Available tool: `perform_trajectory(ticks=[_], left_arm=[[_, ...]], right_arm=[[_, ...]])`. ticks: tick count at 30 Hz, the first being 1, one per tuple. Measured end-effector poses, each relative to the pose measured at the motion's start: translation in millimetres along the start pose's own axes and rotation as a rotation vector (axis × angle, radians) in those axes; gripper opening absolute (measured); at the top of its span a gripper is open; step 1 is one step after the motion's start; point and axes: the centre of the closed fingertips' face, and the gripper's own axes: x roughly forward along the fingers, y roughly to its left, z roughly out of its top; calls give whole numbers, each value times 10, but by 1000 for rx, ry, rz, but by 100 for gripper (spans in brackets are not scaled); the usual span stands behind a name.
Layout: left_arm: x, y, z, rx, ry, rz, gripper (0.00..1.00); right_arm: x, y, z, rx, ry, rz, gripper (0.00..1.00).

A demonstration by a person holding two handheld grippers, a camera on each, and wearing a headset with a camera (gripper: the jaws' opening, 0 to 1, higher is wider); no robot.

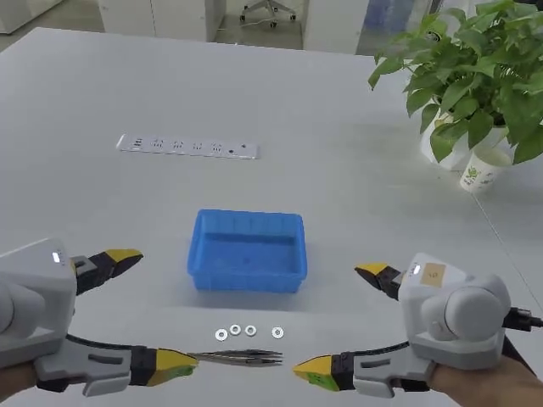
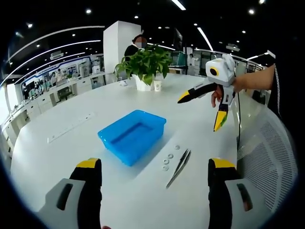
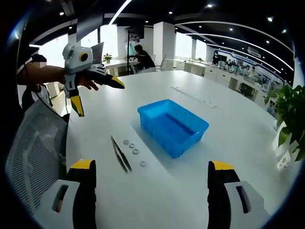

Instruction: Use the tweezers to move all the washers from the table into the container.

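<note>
- The left gripper (image 1: pixel 161 307) hangs over the near left part of the worktop (image 1: pixel 339 170). Its jaws are spread wide with nothing between them.
- A white power strip (image 1: pixel 187 147) lies flat further back on the left, well apart from everything else.
- The blue container (image 1: pixel 246 278) sits in the middle of the worktop, open side up, between the two grippers and a little beyond them.
- Four washers (image 1: pixel 249 331) lie in a short row on the worktop just in front of the container's near wall and outside it. Three sit close together, and the fourth is slightly off to the right.
- The tweezers (image 1: pixel 242 358) lie flat on the worktop just nearer than the washers, close to the near edge. They run left to right between the grippers' lower jaws, and the left gripper view shows them free of any grasp.
- The right gripper (image 1: pixel 331 320) hangs over the near right part, its jaws also wide apart and holding nothing.
- A potted plant (image 1: pixel 475 68) stands at the far right corner, with a paper cup (image 1: pixel 479 170) just beside its pot.
</note>
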Motion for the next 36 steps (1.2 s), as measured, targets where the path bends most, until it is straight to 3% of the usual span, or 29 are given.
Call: perform_trajectory(ticks=[17,36], left_arm=[[3,16,0,15,5,-6,96],[17,1,-48,81,65,-47,90]], right_arm=[[-3,-24,-1,-9,3,1,98],[10,-21,6,-57,19,23,95]])
